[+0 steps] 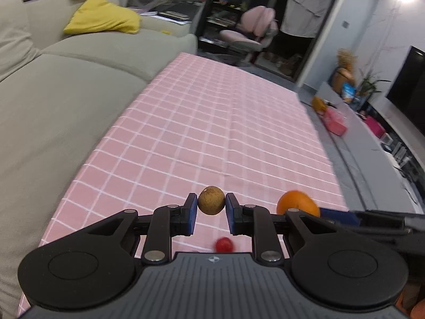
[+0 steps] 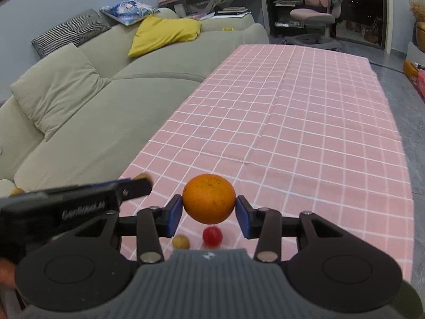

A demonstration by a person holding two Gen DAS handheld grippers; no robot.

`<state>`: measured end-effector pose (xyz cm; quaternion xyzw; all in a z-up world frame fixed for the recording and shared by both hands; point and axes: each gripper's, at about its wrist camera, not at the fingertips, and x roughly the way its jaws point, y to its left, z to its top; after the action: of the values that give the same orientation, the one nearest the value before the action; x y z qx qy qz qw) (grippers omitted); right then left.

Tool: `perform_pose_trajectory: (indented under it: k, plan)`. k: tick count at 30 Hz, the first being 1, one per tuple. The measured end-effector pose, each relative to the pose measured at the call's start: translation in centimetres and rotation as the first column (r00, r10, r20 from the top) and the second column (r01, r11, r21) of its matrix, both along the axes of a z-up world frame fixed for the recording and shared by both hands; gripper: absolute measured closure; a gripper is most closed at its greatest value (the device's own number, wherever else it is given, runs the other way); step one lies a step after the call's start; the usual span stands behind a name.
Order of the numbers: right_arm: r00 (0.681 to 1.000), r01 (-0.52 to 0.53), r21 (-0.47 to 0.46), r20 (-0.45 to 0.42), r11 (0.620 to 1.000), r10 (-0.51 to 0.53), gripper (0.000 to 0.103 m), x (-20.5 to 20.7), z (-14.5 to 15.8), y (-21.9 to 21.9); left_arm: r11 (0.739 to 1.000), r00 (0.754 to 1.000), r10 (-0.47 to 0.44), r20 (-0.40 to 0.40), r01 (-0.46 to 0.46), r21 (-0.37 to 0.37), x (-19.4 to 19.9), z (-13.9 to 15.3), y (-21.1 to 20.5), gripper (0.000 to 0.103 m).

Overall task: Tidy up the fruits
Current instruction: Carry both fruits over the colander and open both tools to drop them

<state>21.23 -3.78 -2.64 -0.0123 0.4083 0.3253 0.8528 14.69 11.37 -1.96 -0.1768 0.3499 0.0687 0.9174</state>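
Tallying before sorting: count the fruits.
4: orange in the right jaws, brown fruit in the left jaws, red fruit and second brown fruit on the tablecloth. Others may be hidden.

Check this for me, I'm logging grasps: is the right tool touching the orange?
Touching. The right wrist view shows the right tool with both blue pads pressed against opposite sides of the orange, which hangs above the pink checked cloth.

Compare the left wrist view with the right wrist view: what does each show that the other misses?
Only the left wrist view shows the TV and the brown fruit fully, clamped in the left gripper. Only the right wrist view shows a second brown fruit on the cloth. Both show the orange in the right gripper, the red fruit and the pink tablecloth.
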Motion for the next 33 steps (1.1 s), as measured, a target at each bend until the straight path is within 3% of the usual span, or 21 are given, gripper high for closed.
perform_pose_trajectory:
  k: [7,14,24,33]
  plan:
    - [0.999,-0.001,-0.028,0.047,1.000,0.002,0.062,-4.6,2.5,-4.1,0.990,0.990,-0.139,0.014,0.139,-0.019,-1.3,2.2,-3.4,0.078]
    - [0.996,0.044,-0.073,0.079,0.996,-0.038,0.062,-8.2,3.4,-9.7,0.954,0.955,-0.295,0.023,0.296,-0.045,-2.3,3.5,-8.1,0.078]
    - [0.985,0.156,-0.121,0.090,0.980,-0.146,0.062,-11.1,3.6,-17.3,0.883,0.889,-0.458,0.007,0.455,-0.116,-2.3,1.5,-13.0,0.078]
    - [0.978,0.208,-0.187,0.049,0.960,-0.202,0.062,-11.3,1.2,-21.4,0.850,0.850,-0.522,-0.074,0.512,-0.121,-1.7,-1.6,-15.6,0.078]
